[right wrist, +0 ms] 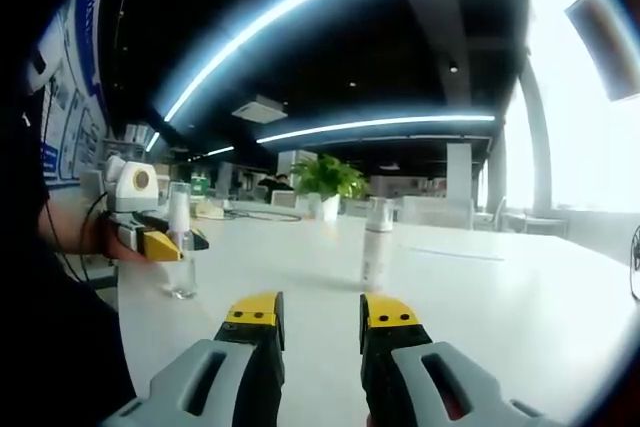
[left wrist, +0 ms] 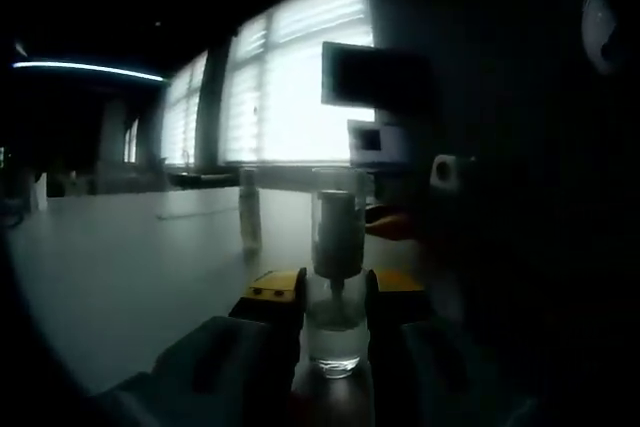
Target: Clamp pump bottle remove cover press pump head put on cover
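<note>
**Bottle clamped, cover still on**

I have the left gripper closed on the pump bottle, low centre of the left gripper view; its yellow-tipped jaws press the clear body from both sides, just under the pump neck. The bottle stands upright on the white table, and its clear cover still sits over the pump head. So I judge the clamping step done and the cover removal next.

In the right gripper view, the right gripper sits at bottom centre, jaws parted by a moderate gap, holding nothing and touching nothing. The clamped bottle shows at the left of that frame, gripped by the left gripper, well apart from my right jaws. A second, white bottle stands near the frame's centre, beyond the open jaws; a potted plant sits further back.

My next move calls for swinging the right gripper toward the left of its frame, lining up on the cover and closing gently before lifting straight up.
</note>
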`<state>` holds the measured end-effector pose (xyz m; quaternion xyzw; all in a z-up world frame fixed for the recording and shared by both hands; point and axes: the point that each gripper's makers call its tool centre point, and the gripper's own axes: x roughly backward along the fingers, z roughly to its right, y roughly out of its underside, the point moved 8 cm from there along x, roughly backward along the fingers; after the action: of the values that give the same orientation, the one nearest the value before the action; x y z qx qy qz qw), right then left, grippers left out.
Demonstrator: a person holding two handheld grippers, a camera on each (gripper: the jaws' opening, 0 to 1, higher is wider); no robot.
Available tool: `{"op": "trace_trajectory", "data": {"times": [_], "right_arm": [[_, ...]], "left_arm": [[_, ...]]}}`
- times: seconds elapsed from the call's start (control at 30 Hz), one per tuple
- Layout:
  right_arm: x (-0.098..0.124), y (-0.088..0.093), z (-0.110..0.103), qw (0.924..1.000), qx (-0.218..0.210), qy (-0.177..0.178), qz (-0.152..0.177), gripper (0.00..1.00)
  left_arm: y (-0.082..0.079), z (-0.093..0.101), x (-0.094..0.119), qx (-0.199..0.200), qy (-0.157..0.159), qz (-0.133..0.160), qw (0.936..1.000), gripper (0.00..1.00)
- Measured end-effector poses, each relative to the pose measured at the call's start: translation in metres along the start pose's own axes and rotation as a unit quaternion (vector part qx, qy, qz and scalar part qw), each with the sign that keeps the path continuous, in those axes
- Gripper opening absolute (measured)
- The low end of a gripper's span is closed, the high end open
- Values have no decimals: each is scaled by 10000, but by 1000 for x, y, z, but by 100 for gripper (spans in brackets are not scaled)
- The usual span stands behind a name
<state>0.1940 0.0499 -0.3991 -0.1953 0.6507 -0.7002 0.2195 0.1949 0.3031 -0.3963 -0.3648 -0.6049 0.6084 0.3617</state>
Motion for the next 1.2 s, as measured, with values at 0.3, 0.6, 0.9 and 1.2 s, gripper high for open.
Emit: {"op": "trace_trajectory", "data": {"times": [0.3,0.6,0.9,1.2], "right_arm": [[0,0,-1,10000,9,1,-7,25],[-1,1,-2,10000,25,7,-61,25],[1,0,1,10000,-20,49,-6,22],[2,-3,2,9997,-229,94,83,22]], "left_arm": [[-1,1,1,42,10,55,10000,16],[-4,0,2,140,-50,209,9997,16],[-4,1,1,96,-118,210,9997,16],[-4,3,0,119,-185,250,9994,15]]}}
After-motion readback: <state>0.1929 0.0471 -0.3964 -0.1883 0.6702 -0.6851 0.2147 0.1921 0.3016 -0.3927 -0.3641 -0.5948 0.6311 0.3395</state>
